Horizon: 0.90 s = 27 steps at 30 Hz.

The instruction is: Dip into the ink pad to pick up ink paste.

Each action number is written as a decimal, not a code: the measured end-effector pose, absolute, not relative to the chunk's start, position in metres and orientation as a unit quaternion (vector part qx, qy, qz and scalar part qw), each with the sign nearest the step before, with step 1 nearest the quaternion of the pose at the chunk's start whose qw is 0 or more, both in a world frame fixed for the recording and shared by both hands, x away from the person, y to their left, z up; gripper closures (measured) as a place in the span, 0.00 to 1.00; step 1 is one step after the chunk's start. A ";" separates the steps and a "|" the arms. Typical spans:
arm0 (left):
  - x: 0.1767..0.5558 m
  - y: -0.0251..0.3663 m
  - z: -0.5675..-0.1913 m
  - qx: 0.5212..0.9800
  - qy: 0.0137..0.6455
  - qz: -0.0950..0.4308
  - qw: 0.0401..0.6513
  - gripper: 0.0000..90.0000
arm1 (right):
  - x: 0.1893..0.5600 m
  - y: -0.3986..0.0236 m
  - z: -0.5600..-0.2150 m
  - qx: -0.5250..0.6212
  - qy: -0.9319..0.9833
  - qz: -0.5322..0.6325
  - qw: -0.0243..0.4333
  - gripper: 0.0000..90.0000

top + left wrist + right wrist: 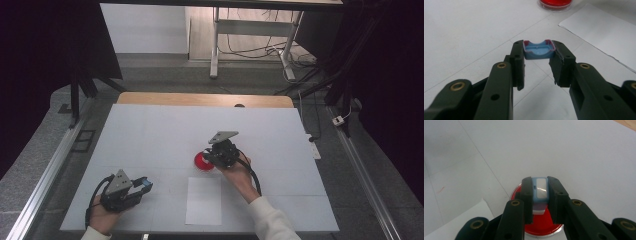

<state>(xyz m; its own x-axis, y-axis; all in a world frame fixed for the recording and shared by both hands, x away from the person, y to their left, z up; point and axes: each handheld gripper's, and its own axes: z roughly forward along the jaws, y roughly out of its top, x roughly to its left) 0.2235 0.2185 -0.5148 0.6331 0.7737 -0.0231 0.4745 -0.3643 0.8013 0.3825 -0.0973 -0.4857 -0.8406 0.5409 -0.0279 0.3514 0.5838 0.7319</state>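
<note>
one white table (150,140), paper sheet (204,200), red dish (201,161); grey floor.

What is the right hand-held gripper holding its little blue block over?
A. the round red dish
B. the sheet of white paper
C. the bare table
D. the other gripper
A: in the right gripper view the blue block, clamped between the jaws of the right hand-held gripper, sits directly above the red dish; the high view shows that gripper at the dish, with the paper nearer the person.
</note>
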 end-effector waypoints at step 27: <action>0.223 0.217 -0.515 0.806 0.386 0.183 0.410 0.72 | 0.382 -0.096 -0.492 0.251 0.886 0.365 0.133 0.83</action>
